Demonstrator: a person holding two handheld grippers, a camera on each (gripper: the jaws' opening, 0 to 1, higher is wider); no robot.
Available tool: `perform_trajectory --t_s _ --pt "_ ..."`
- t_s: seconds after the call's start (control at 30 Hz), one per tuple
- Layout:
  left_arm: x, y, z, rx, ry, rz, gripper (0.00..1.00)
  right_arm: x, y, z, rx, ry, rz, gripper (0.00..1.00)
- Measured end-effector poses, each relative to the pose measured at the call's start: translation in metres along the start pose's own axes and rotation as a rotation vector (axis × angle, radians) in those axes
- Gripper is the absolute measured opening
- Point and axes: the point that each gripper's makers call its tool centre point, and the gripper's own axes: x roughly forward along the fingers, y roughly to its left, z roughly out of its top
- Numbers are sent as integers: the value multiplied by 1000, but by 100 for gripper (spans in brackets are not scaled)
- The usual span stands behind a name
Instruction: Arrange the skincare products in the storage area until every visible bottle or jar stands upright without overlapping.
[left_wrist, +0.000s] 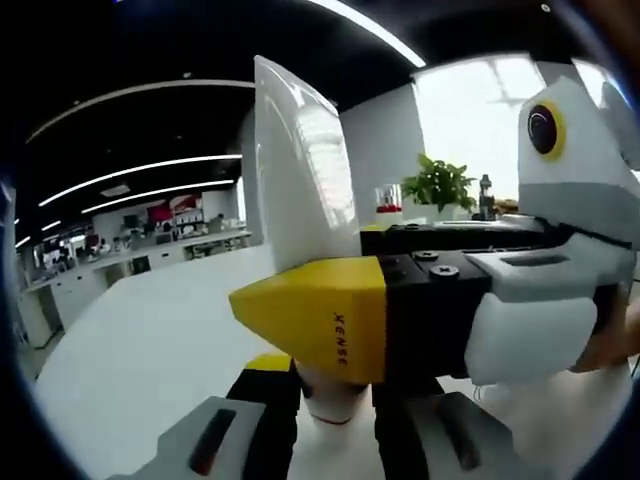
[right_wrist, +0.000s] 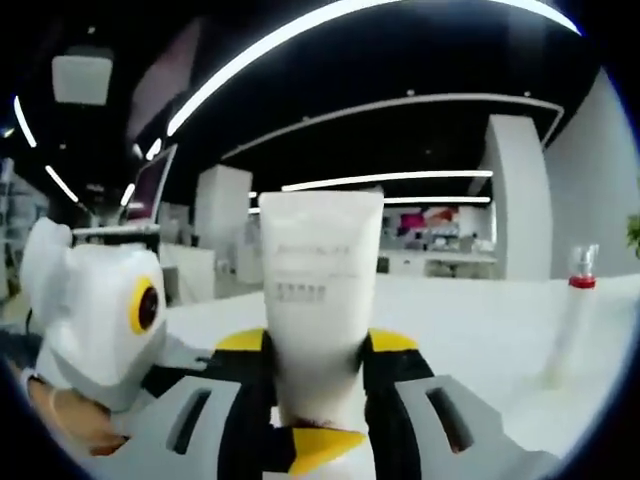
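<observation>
Right gripper view: a white tube (right_wrist: 318, 290) is pinched upright between the right gripper (right_wrist: 318, 385) jaws, the spray bottle (right_wrist: 568, 325) well apart across bare white table (right_wrist: 480, 330). Left gripper (left_wrist: 330, 400) jaws also clamp the tube (left_wrist: 300, 170) base.

The flat-crimped plastic squeeze tube (right_wrist: 318, 290) was white, with faint grey lettering across its front and a thin red line near its base. The two-jaw right gripper (left_wrist: 340, 330) showed a yellow tip, black middle and white-grey body. The left gripper (left_wrist: 335, 400) had black jaws capped in yellow. A slim clear spray bottle (right_wrist: 572, 320) wore a red collar on the white tabletop (right_wrist: 480, 330).
</observation>
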Motion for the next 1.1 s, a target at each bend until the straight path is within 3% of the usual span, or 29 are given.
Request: perform_trajectory --t_s 0.27,0.3,0.4,0.6,0.83,1.0,1.1 --pt "1 2 3 73 -12 -4 33 -2 0 1 -17 4 26 30" --pt "0 2 6 60 -26 -13 38 -2 0 2 -44 7 37 30" --pt "1 0 11 -59 -55 -65 51 -8 -7 13 -11 -32 27 30" --pt "-2 9 16 -86 -75 -66 52 -17 -25 29 7 -80 -11 30" --pt "-4 6 15 -68 -72 -57 53 -22 -43 34 34 -92 -44 30" --pt "-3 5 16 -72 -77 -61 63 -25 -52 35 21 -93 -69 30" --pt "-2 4 14 -62 -69 -62 63 -25 -56 34 16 -88 -78 30"
